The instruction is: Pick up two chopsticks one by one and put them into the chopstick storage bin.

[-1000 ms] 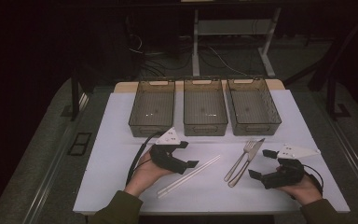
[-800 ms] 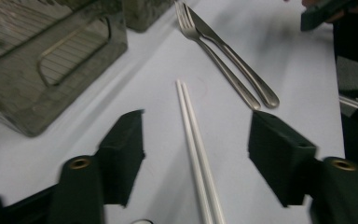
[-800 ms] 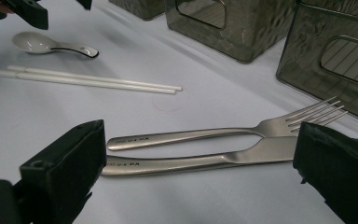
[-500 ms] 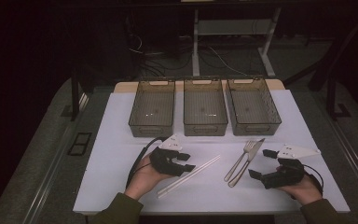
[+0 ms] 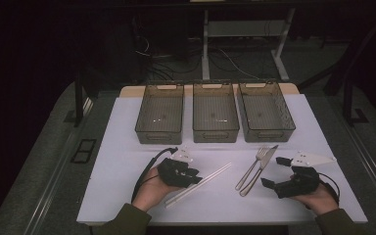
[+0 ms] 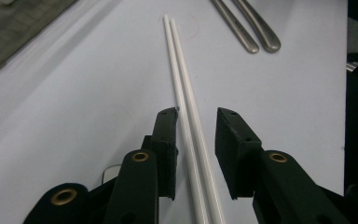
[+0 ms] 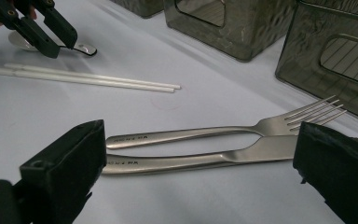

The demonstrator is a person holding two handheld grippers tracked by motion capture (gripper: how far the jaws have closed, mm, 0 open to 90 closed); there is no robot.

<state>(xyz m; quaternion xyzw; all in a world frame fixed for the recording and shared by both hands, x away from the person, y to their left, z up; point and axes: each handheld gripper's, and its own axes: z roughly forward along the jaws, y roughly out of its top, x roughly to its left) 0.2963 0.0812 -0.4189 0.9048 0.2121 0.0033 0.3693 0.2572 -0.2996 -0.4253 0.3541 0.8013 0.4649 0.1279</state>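
L gripper (image 6: pixel 196 154) jaws closing round white chopsticks (image 6: pixel 184 98), no readable labels

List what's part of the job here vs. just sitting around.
In play: white chopsticks lying between the jaws of the left gripper, which have just been closing; right gripper, open over the fork and knife.

Idle: three bins behind; cables on the floor.

One camera is looking down from above at the surface (image 5: pixel 127 147); two are riding low, both seeing the chopsticks (image 6: pixel 186 107).
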